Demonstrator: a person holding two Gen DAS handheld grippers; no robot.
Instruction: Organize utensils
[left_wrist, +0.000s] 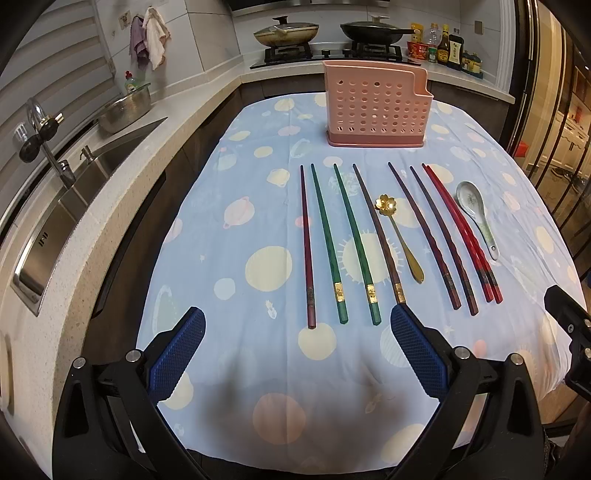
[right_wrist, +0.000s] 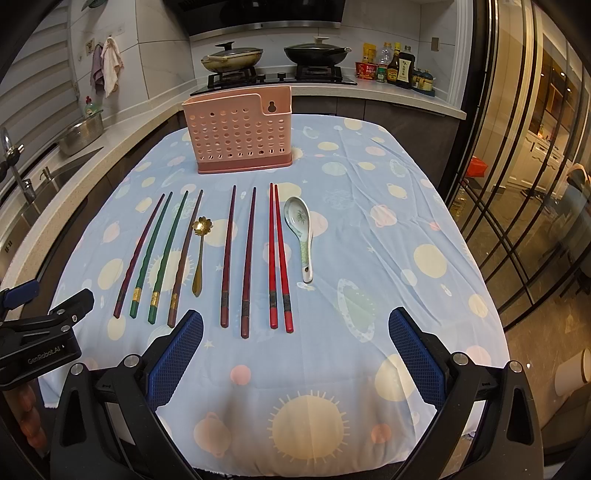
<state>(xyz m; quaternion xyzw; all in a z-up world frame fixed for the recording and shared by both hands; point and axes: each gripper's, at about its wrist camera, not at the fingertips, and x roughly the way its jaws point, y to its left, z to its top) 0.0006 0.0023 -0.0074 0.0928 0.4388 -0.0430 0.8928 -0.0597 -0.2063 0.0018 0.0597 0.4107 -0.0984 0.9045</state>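
A pink perforated utensil holder (left_wrist: 376, 105) (right_wrist: 240, 134) stands at the far end of the table. In front of it lie several chopsticks in a row: maroon, green (left_wrist: 327, 243) (right_wrist: 160, 254), brown, dark purple (right_wrist: 229, 254) and red (left_wrist: 463, 236) (right_wrist: 279, 254). A gold flower spoon (left_wrist: 400, 240) (right_wrist: 199, 254) lies among them, and a white ceramic spoon (left_wrist: 476, 218) (right_wrist: 301, 232) lies at the right end. My left gripper (left_wrist: 297, 325) is open and empty above the near chopstick ends. My right gripper (right_wrist: 295, 328) is open and empty, just short of the purple and red chopstick ends.
The table has a blue planet-print cloth (left_wrist: 258, 229) (right_wrist: 388, 240). A counter with a sink (left_wrist: 74, 184) runs along the left. A stove with two pans (right_wrist: 273, 55) and sauce bottles (right_wrist: 399, 68) stand behind. Glass doors (right_wrist: 524, 166) are at the right.
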